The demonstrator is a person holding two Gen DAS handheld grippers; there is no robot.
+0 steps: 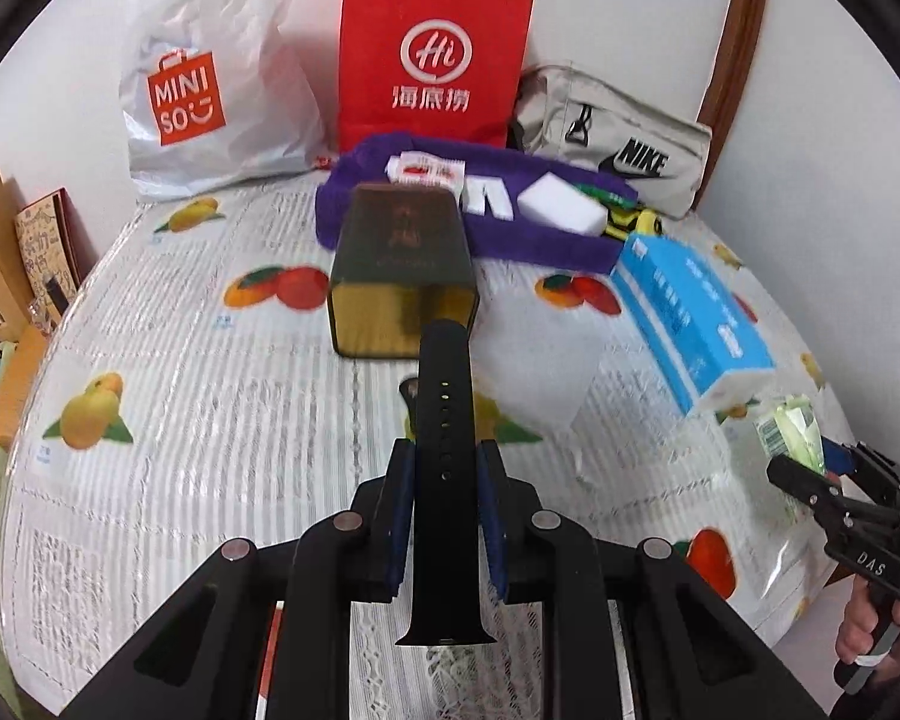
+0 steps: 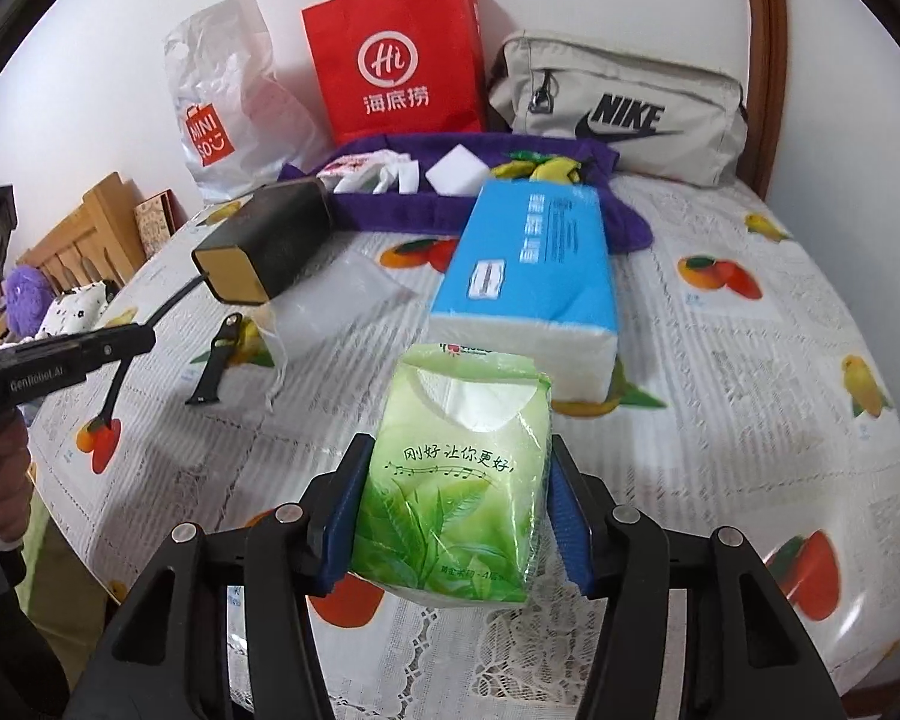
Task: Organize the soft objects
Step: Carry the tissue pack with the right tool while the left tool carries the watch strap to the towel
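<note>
Left gripper pinches the floppy watch strap mid-length; right gripper squeezes the light, squashy tissue pack sideways.

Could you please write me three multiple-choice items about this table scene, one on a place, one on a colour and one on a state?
1. Where does the white sponge block lie?
A. On the purple towel
B. Inside the red paper bag
C. On the blue tissue pack

2. What colour is the tissue packet held by the right gripper?
A. Red
B. Green
C. Purple

3. How does the left gripper stand?
A. Wide open, holding nothing
B. Shut on the dark box
C. Shut on the black watch strap

Key: 1 A, the block rests on the towel's cloth; 2 B, its wrapper shows green leaves; 3 C, both pads press the strap's sides.
</note>
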